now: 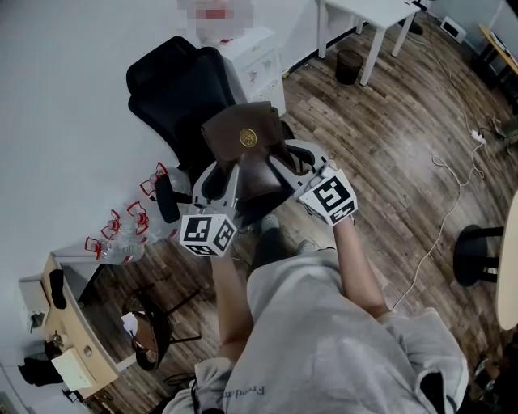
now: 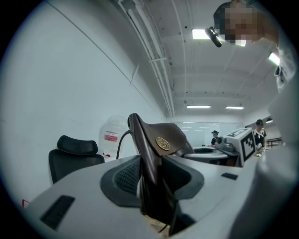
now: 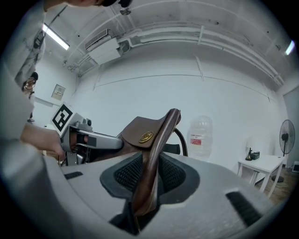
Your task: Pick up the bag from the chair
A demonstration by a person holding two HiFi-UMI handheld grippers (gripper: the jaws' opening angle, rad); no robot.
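Left gripper [image 2: 152, 184] and right gripper [image 3: 145, 182] are each pinching one bag [image 1: 243, 133] from opposite sides, two grips total. It's smooth brown leather, floppy flap, one round gold badge [image 1: 248, 138]. I see it held up in the air over the one black padded chair [image 1: 174, 89], with a wood-plank floor [image 1: 388, 145] around.

Open-plan office or lab workroom. Black high-back office chair [image 1: 174, 93], white rectangular desk [image 1: 374, 12], white drawer cabinet [image 1: 259, 61] and small black waste bin [image 1: 349, 66] on brown wood-plank floor [image 1: 388, 154]. White power cable [image 1: 450, 206] trails across it. Long ceiling strip lights [image 2: 198, 107], exposed ceiling conduit [image 2: 149, 51], plain white walls [image 1: 65, 121].
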